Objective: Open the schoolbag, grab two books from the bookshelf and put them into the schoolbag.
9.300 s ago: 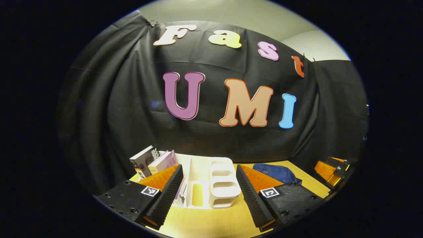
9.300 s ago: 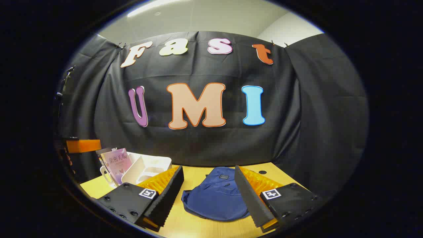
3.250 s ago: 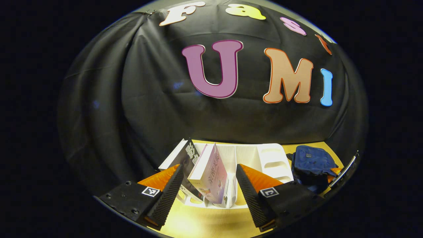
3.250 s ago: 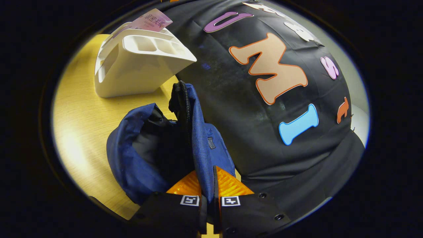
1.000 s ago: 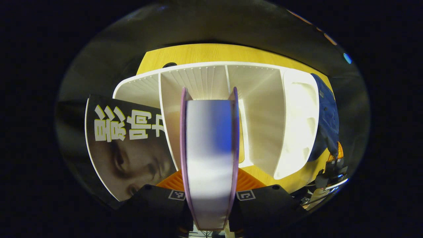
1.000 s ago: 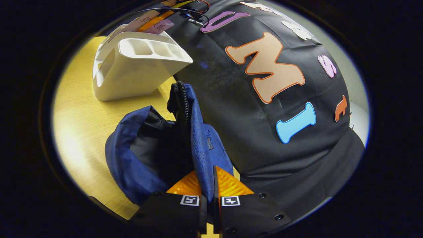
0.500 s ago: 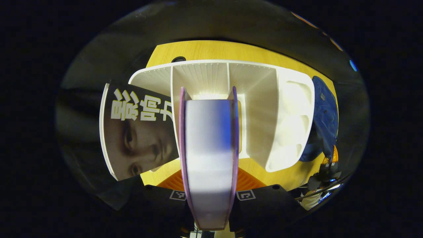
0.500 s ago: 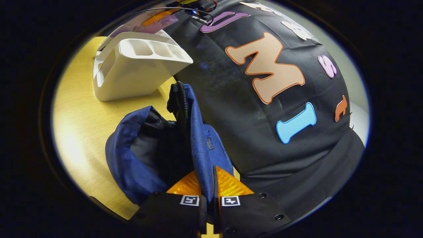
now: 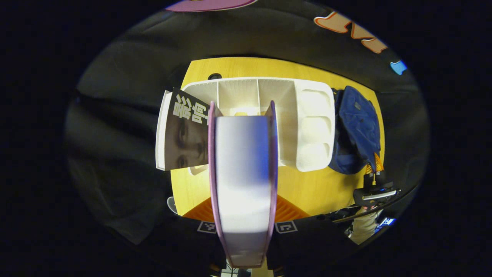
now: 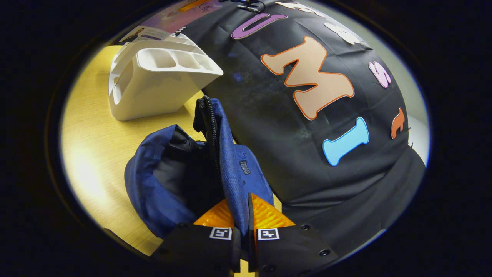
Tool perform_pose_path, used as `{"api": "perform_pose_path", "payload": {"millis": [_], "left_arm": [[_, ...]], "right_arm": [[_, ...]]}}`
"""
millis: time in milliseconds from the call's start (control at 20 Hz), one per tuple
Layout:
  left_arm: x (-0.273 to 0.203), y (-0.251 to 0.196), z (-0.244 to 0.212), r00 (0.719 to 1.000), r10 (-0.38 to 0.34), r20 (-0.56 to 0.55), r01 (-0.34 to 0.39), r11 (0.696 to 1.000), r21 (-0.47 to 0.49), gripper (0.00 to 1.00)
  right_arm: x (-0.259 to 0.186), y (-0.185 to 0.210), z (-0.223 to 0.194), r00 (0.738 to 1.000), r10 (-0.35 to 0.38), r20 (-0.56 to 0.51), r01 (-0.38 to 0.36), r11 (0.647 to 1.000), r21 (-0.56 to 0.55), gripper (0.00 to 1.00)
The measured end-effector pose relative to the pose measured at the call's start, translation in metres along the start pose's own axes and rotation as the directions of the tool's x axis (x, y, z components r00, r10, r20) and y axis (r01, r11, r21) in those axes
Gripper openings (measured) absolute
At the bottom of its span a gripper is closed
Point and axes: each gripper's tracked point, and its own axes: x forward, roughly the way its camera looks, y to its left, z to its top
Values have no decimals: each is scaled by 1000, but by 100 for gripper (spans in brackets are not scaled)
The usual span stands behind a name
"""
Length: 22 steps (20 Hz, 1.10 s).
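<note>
My left gripper (image 9: 242,215) is shut on a purple-covered book (image 9: 242,181), held high above the table with its page edge toward the camera. Below it stands the white bookshelf (image 9: 315,130), and a black-covered book (image 9: 180,130) leans at its left end. The blue schoolbag (image 9: 359,123) lies to the right of the shelf. In the right gripper view my right gripper (image 10: 241,215) is shut on the schoolbag's flap (image 10: 238,169), holding the bag's mouth (image 10: 184,173) open. The purple book (image 10: 177,17) shows at the top above the bookshelf (image 10: 153,80).
The yellow wooden table (image 10: 92,154) carries the shelf and the bag. A small round hole (image 9: 214,76) sits in the table behind the shelf. The other gripper with a sleeve (image 9: 374,192) shows at the right of the left gripper view.
My left gripper has lifted the purple book up out of the bookshelf, so shelf and table look smaller and farther. The right gripper still holds the schoolbag flap in place.
</note>
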Motion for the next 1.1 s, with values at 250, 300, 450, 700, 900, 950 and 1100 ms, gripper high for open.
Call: {"api": "perform_pose_path", "payload": {"millis": [250,300,450,700,900,950,1100], "left_arm": [[-40,-12,-23,998,-34,60,37,998,-49,39],[-47,-20,-29,996,-52,69,56,997,-58,39],[-59,-50,-42,986,-124,109,130,990,-47,39],[-68,-114,-54,940,-297,171,307,951,-35,39],[-56,-156,-51,885,-412,215,424,905,-13,38],[-51,-168,-49,871,-436,226,450,893,-12,39],[-31,-201,-45,823,-507,255,524,852,0,38]], "right_arm": [[-1,-5,-2,1000,0,4,0,1000,14,8],[-2,-8,-2,1000,2,3,-2,1000,19,12],[-2,-11,-1,1000,8,6,-8,999,38,7],[-4,-22,0,1000,11,6,-11,995,101,7],[-7,-29,-1,1000,17,6,-18,989,146,7],[-8,-30,-1,1000,19,5,-20,987,158,7],[-11,-35,0,1000,23,5,-24,981,191,10]]}}
